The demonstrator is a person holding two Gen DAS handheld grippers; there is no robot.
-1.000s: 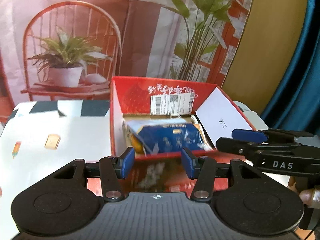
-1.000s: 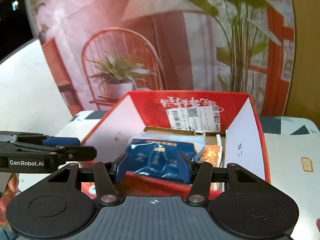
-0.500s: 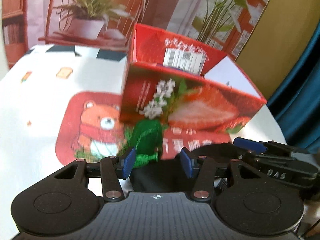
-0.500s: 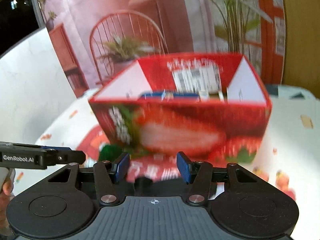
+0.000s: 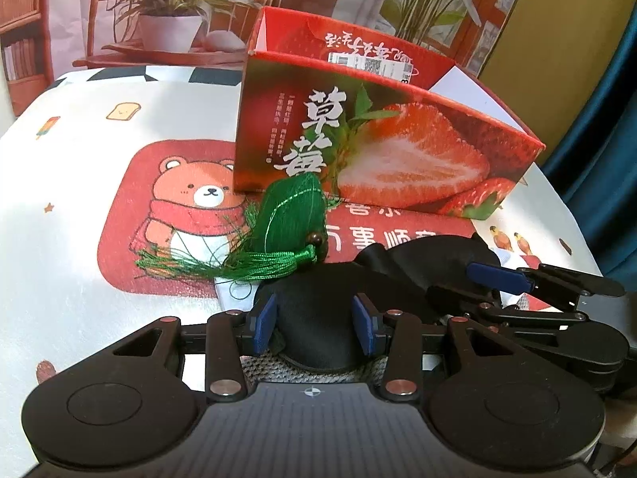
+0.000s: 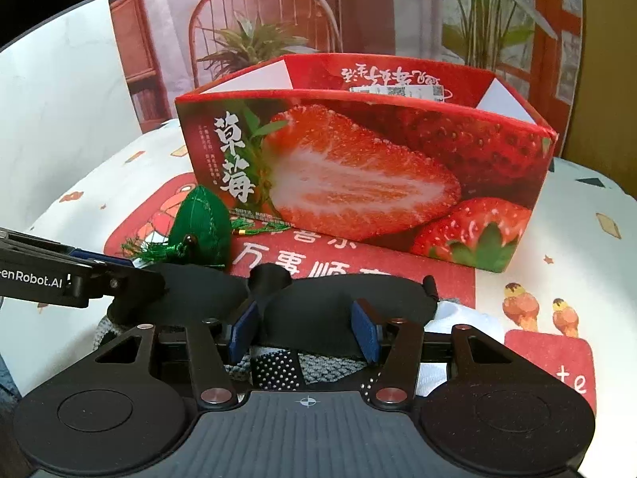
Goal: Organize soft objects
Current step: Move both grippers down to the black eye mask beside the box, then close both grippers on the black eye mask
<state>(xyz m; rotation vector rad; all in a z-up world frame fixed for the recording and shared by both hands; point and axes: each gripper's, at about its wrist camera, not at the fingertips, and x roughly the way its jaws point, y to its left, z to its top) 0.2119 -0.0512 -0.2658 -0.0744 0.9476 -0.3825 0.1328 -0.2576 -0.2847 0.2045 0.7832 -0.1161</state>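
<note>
A black eye mask [image 5: 318, 310] lies on the tablecloth in front of the red strawberry box [image 5: 382, 151]. My left gripper [image 5: 314, 324] is open with its fingers either side of the mask's left lobe. My right gripper [image 6: 304, 328] is open around the right lobe [image 6: 342, 310]. A green tasselled sachet [image 5: 290, 215] lies between the mask and the box, and shows in the right wrist view [image 6: 199, 227]. A grey knitted item [image 6: 318, 366] and a white soft item [image 6: 462, 318] lie under the mask.
The strawberry box [image 6: 358, 167] stands upright and open-topped, close behind the mask. A printed tablecloth [image 5: 79, 183] with a red bear panel covers the round table. A backdrop with chair and plants hangs behind. A blue curtain [image 5: 613, 119] is at the right.
Both grippers have pulled back from above the box and dropped low to the table in front of it. They now straddle the black eye mask. The blue packet stays in the box.
</note>
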